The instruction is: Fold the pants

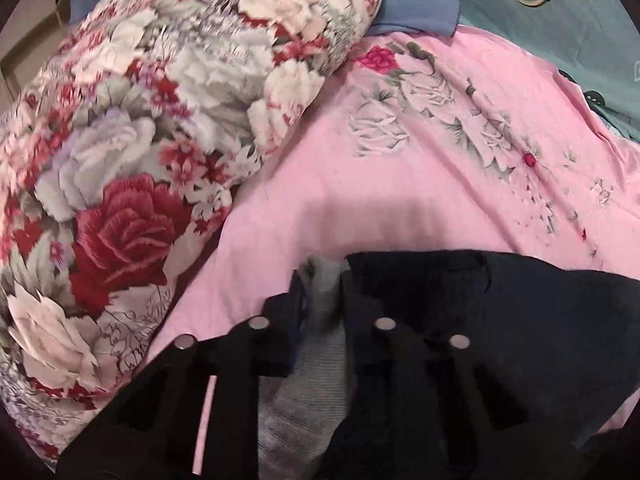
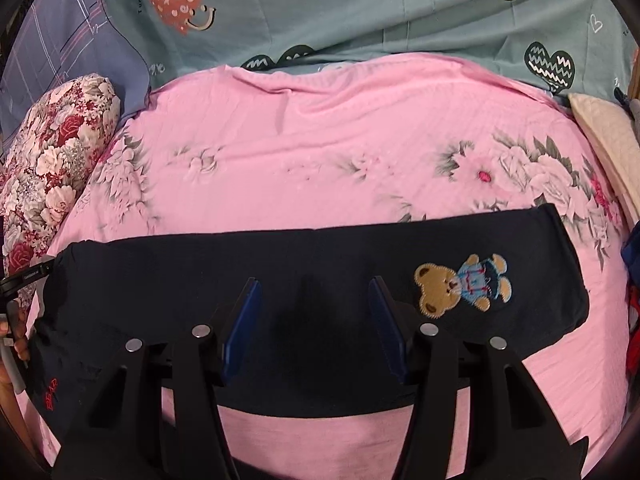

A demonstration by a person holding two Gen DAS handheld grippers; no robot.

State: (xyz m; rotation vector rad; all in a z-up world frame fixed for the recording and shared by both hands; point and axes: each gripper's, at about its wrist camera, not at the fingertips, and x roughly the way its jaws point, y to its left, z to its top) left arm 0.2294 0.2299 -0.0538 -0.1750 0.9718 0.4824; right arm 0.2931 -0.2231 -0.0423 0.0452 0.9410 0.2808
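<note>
We see a bed spread with one pink floral sheet, and behind it one teal sheet printed with hearts. One red-and-white floral pillow lies along the left edge, and one cream folded cloth sits at the right edge. One pair of dark navy pants lies across the near part of the pink sheet, folded into a long band, with one teddy-bear patch near its right end and small red stitching at its left end. Our right hand-held gripper hangs over the middle of the pants with its two blue pads apart and nothing between them. Our left hand-held gripper is clamped on the pants at their left end, where grey lining shows between the jaws.
</note>
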